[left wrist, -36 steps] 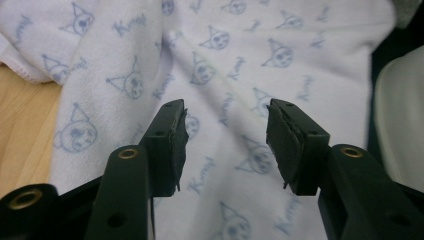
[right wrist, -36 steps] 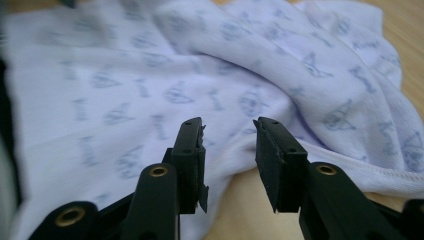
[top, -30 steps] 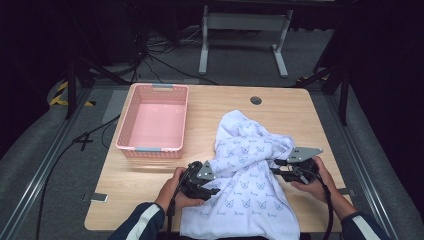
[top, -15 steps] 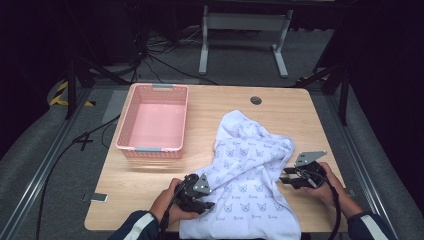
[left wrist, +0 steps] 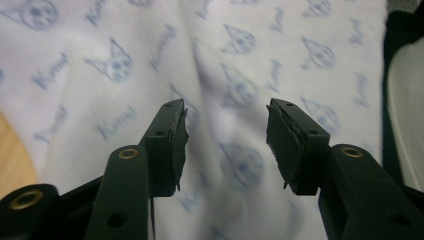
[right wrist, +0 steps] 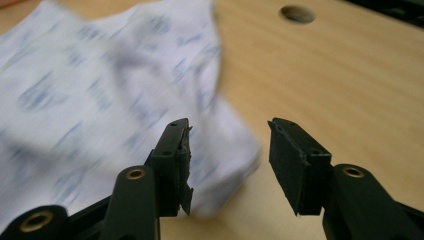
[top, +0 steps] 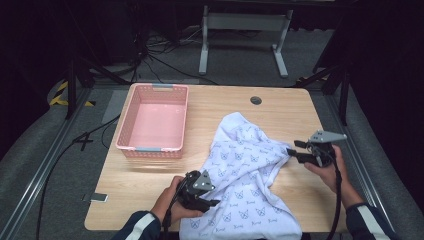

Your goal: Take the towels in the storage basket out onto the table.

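Observation:
A white cloth (top: 245,167) printed with blue cat faces lies crumpled on the right half of the wooden table (top: 220,107), its front hanging over the near edge. My left gripper (top: 214,201) sits at the cloth's left front edge. Its jaws have just been opening and stand apart over the fabric (left wrist: 100,65), with nothing pinched between the pads (left wrist: 176,145). My right gripper (top: 295,151) is at the cloth's right corner. Its jaws have also just been opening; the cloth's edge (right wrist: 125,100) lies under and behind the left one, and bare wood shows in the gap.
An empty pink plastic basket (top: 124,142) stands on the table's left half. A round cable hole (top: 256,100) is near the far edge, and a small flat silvery object (top: 95,197) lies at the front left corner. A metal stand (top: 242,22) and cables are on the floor beyond.
The right gripper has moved right and away from me, and the cloth's right corner now reaches out toward it. Both pairs of jaws have opened. The left hand has barely shifted.

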